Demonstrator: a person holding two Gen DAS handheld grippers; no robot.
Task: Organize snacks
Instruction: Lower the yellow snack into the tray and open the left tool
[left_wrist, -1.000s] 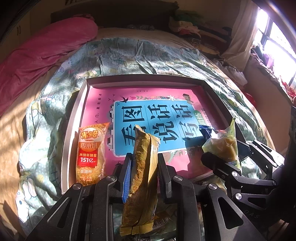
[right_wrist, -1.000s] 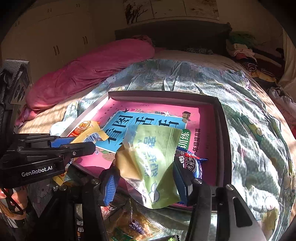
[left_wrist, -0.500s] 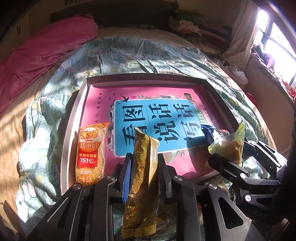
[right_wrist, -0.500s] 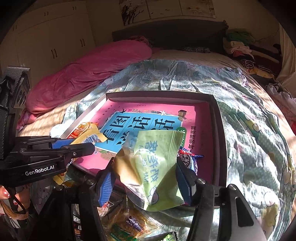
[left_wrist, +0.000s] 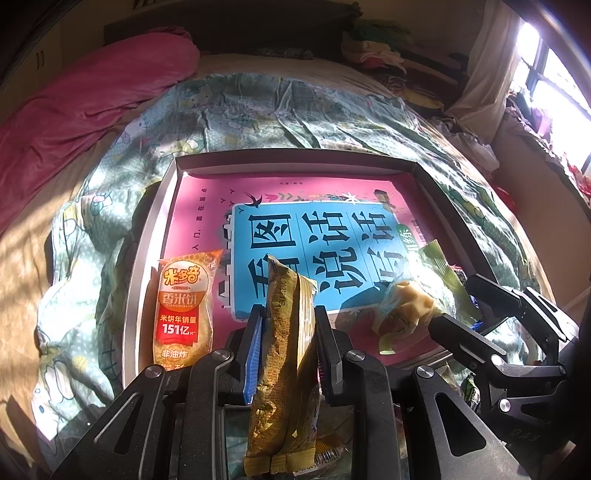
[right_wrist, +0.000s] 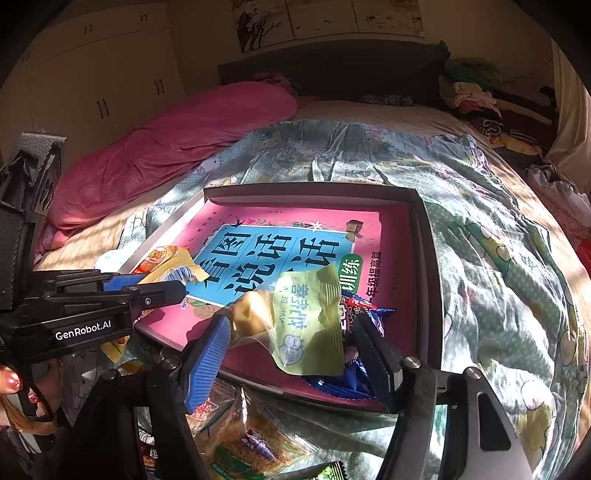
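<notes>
A dark tray (left_wrist: 295, 158) lined with a pink and blue book lies on the bed. My left gripper (left_wrist: 286, 317) is shut on a yellow-brown snack packet (left_wrist: 284, 350), held upright over the tray's near edge. An orange rice-cracker packet (left_wrist: 183, 314) lies in the tray's near left corner. In the right wrist view my right gripper (right_wrist: 291, 354) has its jaws opening. A green snack packet (right_wrist: 306, 321) rests between them on the tray (right_wrist: 314, 192), its edges clear of the pads (right_wrist: 207, 362). It lies over a blue packet (right_wrist: 354, 373). The left gripper (right_wrist: 162, 288) shows at the left.
Several loose snack packets (right_wrist: 251, 443) lie on the bedcover just below the tray's near edge. A pink blanket (right_wrist: 166, 147) is heaped at the far left and clothes (right_wrist: 472, 92) at the far right. A hand (right_wrist: 11, 380) grips the left handle.
The right gripper's jaws have spread apart and the green packet has settled down onto the tray's near right corner. The left gripper and its yellow-brown packet have not moved.
</notes>
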